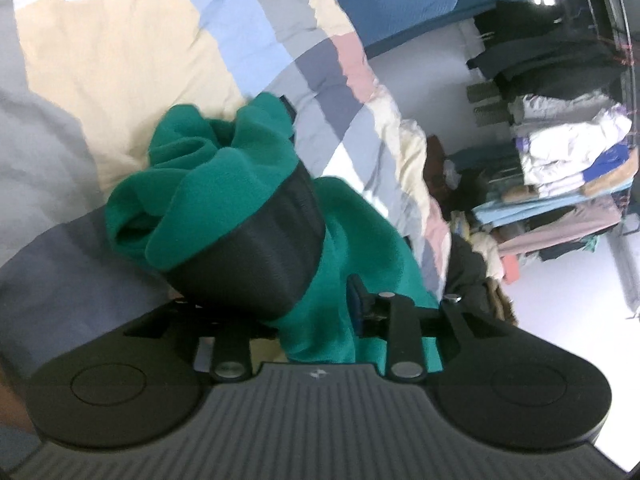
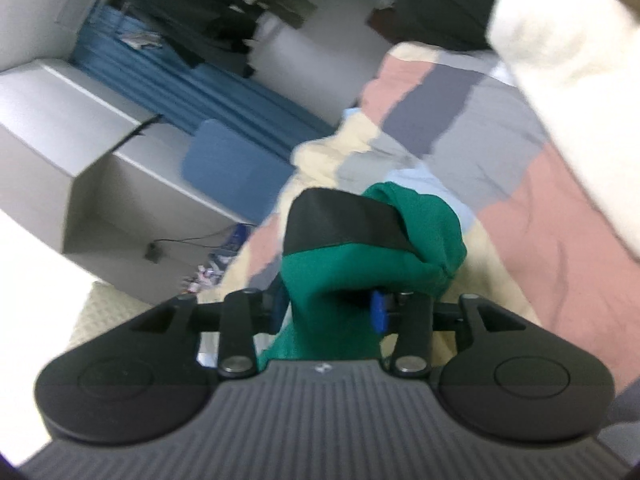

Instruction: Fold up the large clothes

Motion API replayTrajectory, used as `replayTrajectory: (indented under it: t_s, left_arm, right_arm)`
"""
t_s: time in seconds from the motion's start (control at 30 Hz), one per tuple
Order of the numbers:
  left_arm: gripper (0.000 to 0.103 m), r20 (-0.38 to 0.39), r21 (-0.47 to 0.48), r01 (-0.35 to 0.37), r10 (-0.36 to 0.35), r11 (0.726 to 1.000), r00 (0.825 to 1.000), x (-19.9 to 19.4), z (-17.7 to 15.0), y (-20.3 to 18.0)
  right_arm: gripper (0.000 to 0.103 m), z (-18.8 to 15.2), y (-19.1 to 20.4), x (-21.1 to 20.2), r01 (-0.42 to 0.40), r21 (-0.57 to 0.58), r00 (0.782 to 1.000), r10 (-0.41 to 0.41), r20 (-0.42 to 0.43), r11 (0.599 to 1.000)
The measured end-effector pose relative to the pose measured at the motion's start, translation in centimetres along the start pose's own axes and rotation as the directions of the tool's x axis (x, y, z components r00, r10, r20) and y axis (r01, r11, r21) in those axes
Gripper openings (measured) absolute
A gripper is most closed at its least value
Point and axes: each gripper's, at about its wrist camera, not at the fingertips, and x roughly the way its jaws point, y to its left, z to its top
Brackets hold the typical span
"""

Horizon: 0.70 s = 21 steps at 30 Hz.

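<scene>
A green fleece garment (image 1: 192,192) is bunched over the black left finger (image 1: 256,248) of my left gripper (image 1: 316,160) and runs down between the two fingers; the other finger is buried under the cloth. In the right wrist view the same green garment (image 2: 352,276) wraps round my right gripper (image 2: 380,208). One black finger (image 2: 340,220) shows above the cloth and the other is covered. Both pairs of jaws stand apart with the fleece lying loosely in and over them. Both grippers hang above a patchwork quilt (image 1: 332,68).
The quilt (image 2: 520,208) covers a bed, with a beige lettered cushion (image 1: 100,60) and a white fluffy cloth (image 2: 560,80) on it. Shelves of folded clothes (image 1: 560,160) stand beyond the bed's edge. A grey cabinet (image 2: 80,140), a blue curtain (image 2: 180,80) and a blue pillow (image 2: 228,168) are on the other side.
</scene>
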Motion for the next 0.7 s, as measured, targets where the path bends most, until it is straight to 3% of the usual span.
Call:
replayTrajectory:
  t_s: [0.17,0.37,0.7]
  left_arm:
    - [0.037,0.072,0.016,0.025,-0.026,1.000,0.997,0.9,2.1,-2.3]
    - [0.045,0.164,0.049,0.053,-0.060,0.997,0.985,3.9,5.6,-4.3]
    - [0.048,0.261,0.127,-0.017,-0.017,0.992,0.965,11.7,12.1,-4.9]
  right_arm:
    - [0.045,1.6,1.9,1.3,-0.026,-0.038,0.999,0.028,0.044,0.999]
    - [0.045,3.9,3.5,6.9,0.003,-0.101,0.997,0.005,0.078,0.995]
    - [0.045,6.1,4.1,17.5,0.149,-0.196,0.986,-0.130,0.105,0.969]
